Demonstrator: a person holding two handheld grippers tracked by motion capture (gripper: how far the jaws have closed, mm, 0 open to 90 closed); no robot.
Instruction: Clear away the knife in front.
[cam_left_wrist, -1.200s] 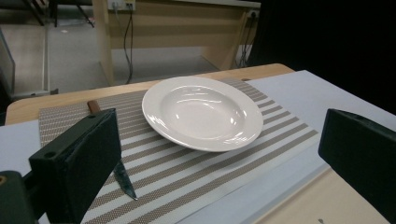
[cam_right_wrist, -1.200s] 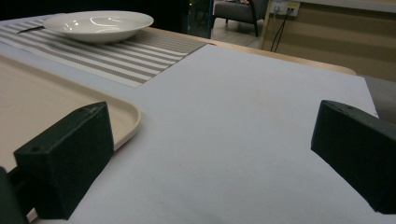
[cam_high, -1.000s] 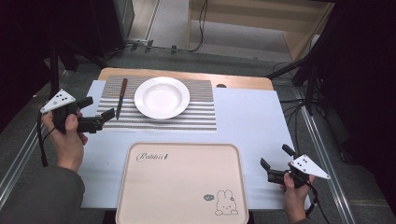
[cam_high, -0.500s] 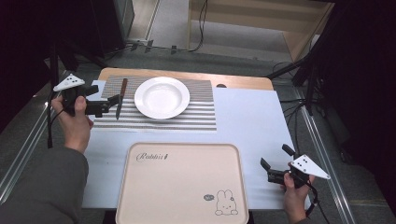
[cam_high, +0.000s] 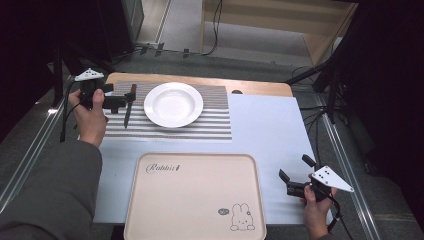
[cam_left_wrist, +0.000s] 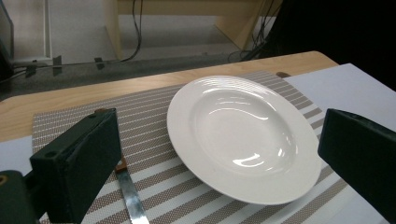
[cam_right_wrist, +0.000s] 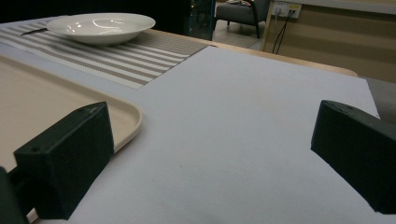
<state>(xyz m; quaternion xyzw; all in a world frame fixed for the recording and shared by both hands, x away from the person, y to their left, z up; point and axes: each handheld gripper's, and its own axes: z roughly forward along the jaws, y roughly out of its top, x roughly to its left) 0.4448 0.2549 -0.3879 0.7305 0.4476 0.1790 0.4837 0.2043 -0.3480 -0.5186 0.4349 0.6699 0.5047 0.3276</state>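
Left tool (cam_high: 121, 103), jaws wide, sits at the knife (cam_high: 128, 106) left of the plate (cam_high: 173, 104), nothing gripped yet; right tool (cam_high: 295, 176), jaws wide, idles empty well away from the plate.

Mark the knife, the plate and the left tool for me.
knife (cam_high: 128, 109): high view, mid blade.
plate (cam_high: 173, 104): high view, centre of the bowl.
left tool (cam_high: 124, 101): high view, between its tips.

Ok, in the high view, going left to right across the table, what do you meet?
Left gripper → knife → white plate → right gripper. The striped placemat and the beige tray span too much width to place.
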